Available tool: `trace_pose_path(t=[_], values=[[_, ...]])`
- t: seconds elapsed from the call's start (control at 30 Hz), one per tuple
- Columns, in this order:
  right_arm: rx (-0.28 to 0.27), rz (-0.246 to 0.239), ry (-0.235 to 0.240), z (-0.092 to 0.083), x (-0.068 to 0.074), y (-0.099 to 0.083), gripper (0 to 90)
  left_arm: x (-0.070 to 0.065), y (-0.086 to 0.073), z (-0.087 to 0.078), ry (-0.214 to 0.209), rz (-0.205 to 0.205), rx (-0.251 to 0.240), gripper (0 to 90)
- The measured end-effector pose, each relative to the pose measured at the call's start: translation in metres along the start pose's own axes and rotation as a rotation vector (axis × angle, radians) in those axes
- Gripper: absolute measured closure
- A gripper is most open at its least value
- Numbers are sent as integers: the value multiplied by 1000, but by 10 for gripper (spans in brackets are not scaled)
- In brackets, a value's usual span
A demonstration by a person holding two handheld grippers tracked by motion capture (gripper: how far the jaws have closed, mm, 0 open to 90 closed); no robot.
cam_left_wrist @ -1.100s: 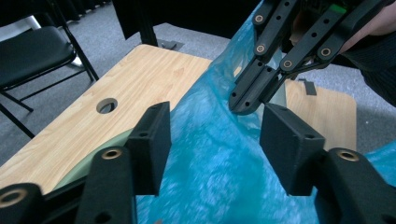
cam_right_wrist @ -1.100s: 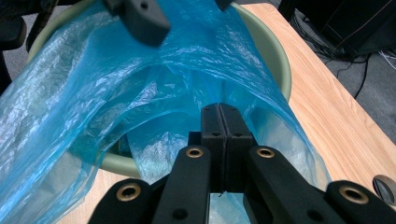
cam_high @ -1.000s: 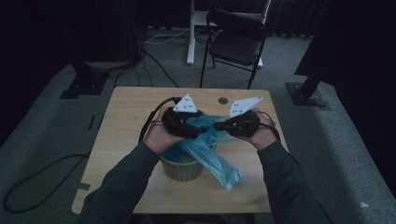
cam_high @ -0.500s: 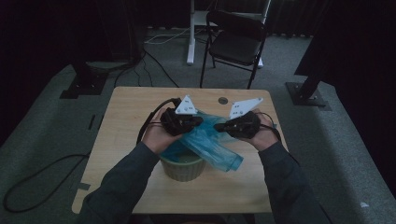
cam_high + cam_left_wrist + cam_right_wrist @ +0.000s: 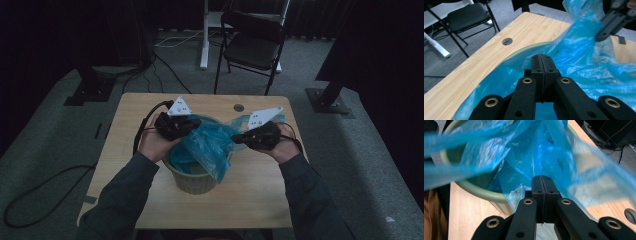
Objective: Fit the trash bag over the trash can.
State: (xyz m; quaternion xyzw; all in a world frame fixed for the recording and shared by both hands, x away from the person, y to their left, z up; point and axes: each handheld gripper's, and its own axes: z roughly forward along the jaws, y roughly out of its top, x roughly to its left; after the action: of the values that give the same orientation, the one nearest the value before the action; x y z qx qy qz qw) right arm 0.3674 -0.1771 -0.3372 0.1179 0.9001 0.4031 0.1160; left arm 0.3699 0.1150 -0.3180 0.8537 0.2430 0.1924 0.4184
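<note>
High view: thin translucent blue plastic bag stretched over the mouth of a round pale-green plastic bin, which stands on the light wooden surface near its front middle. Left tool sits at the bin's far-left rim, right tool just off the bin's right side; the film spans between them, part of it hanging down inside the bin and over its front rim. Black folding chair on the grey carpet beyond the surface.

Left gripper view: left tool jaws pressed flat together, no gap, having just closed, pinching the bag film at the tips. Bin rim curves just ahead of the jaws. Right tool at upper right, clamped on the same film, which rises to it. Round cable hole in the surface.

Right gripper view: right tool jaws fully together, gripping a bunched fold of the bag. Film fans out ahead, blurred at left. Bin rim just under the film, left of the jaws.
</note>
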Motion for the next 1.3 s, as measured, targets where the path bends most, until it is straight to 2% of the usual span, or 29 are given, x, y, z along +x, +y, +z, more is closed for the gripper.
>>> trace_pose_path(t=[0.33, 0.6, 0.87, 1.0, 1.3], values=[[13, -5, 1, -3, 2, -2, 898, 22, -10, -15, 34, -76, -26, 894], [15, -4, 1, -7, 3, -7, 898, 37, -24, -21, 64, -121, -10, 894], [27, -6, 1, -11, 5, -11, 898, 57, -41, -24, 83, -192, 2, 894], [31, -3, -1, -13, 5, -15, 898, 65, -47, -27, 95, -215, 5, 894], [32, -1, 0, -19, 5, -19, 898, 74, -57, -29, 103, -258, 0, 894]])
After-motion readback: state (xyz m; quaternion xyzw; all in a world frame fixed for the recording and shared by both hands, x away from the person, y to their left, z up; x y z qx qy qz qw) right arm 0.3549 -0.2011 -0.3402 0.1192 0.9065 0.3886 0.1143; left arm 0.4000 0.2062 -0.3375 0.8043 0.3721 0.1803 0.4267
